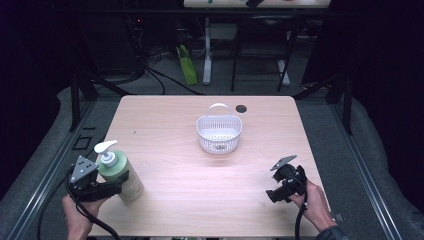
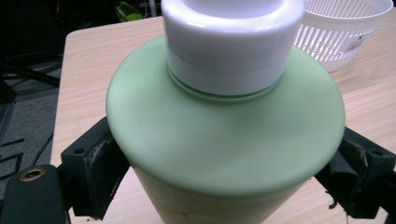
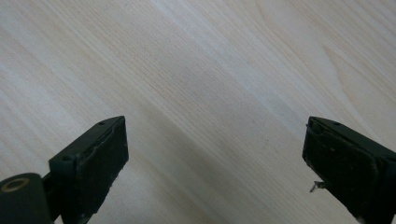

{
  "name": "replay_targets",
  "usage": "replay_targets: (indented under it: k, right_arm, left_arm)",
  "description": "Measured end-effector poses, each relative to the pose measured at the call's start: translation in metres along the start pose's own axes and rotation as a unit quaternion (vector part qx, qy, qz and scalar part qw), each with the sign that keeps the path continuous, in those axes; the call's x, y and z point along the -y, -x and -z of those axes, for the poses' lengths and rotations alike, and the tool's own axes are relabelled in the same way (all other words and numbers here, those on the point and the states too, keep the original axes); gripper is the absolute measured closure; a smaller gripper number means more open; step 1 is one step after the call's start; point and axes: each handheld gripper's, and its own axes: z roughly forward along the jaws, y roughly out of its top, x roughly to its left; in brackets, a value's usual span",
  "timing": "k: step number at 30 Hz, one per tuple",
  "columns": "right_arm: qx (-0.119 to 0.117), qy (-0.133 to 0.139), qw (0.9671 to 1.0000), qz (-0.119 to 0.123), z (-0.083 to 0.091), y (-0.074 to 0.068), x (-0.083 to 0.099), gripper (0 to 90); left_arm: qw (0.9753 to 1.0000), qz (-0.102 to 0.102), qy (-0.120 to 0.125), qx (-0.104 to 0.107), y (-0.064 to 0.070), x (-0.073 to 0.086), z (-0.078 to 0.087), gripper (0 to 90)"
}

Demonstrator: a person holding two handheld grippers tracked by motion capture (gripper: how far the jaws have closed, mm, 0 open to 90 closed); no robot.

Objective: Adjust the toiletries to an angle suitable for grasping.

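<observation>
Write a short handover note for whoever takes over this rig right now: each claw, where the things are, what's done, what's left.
Left claw: jaws pressed on both sides of the green pump bottle, just under its shoulder. The bottle stands upright at the near left of the table; whether it is lifted cannot be told.
Right claw: jaws wide apart, nothing between them, held over bare wood at the near right.
White basket: empty, upright, at the table's middle toward the far side, apart from the bottle.
Done: bottle gripped.
Left, likely: carry the bottle to the basket and set it in; nothing has gone in yet.
</observation>
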Motion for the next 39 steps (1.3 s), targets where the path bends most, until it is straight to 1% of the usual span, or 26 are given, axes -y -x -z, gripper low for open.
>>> replay_targets:
  k: [6, 8, 9, 11, 17, 22, 25, 30, 31, 35, 37, 39]
  right_arm:
    - [0.0, 0.001, 1.0, -0.001, 0.0, 0.0, 0.0, 6.4]
    - [0.0, 0.001, 1.0, -0.001, 0.0, 0.0, 0.0, 6.4]
    - [-0.001, 0.001, 1.0, -0.001, 0.0, 0.0, 0.0, 6.4]
    - [0.0, 0.001, 1.0, 0.0, 0.0, 0.0, 0.0, 6.4]
    - [0.0, 0.001, 1.0, -0.002, 0.001, 0.0, 0.0, 6.4]
    - [0.0, 0.001, 1.0, -0.001, 0.001, 0.0, 0.0, 6.4]
    - [-0.001, 0.001, 1.0, -0.002, 0.0, 0.0, 0.0, 6.4]
    - [-0.002, 0.001, 1.0, -0.002, 0.0, 0.0, 0.0, 6.4]
    - [-0.003, 0.002, 1.0, -0.002, 0.0, 0.0, 0.0, 6.4]
    - [-0.002, 0.001, 1.0, -0.003, 0.0, 0.0, 0.0, 6.4]
    - [-0.002, 0.001, 1.0, -0.002, 0.0, 0.001, 0.001, 6.4]
    - [-0.002, 0.001, 1.0, -0.003, 0.0, 0.001, 0.001, 6.4]
  left_arm:
    - [0.9999, -0.008, 0.0, 0.012, 0.006, -0.008, -0.014, 12.2]
    - [0.9999, -0.01, 0.002, 0.013, 0.007, -0.01, -0.016, 12.2]
    - [0.9998, -0.011, 0.002, 0.016, 0.009, -0.012, -0.02, 12.2]
    - [0.9997, -0.013, 0.001, 0.019, 0.01, -0.013, -0.022, 12.2]
    - [0.9994, -0.018, 0.001, 0.03, 0.018, -0.021, -0.036, 12.2]
    - [0.9995, -0.017, 0.001, 0.027, 0.023, -0.026, -0.043, 12.2]
    - [0.9993, -0.02, 0.002, 0.032, 0.027, -0.029, -0.049, 12.2]
    - [0.9992, -0.021, 0.003, 0.035, 0.031, -0.033, -0.056, 12.2]
    - [0.9991, -0.019, 0.002, 0.037, 0.034, -0.035, -0.06, 12.2]
    - [0.999, -0.021, 0.003, 0.039, 0.038, -0.039, -0.065, 12.2]
    - [0.9987, -0.025, 0.002, 0.044, 0.043, -0.043, -0.072, 12.2]
    - [0.9987, -0.025, 0.001, 0.045, 0.045, -0.044, -0.074, 12.2]
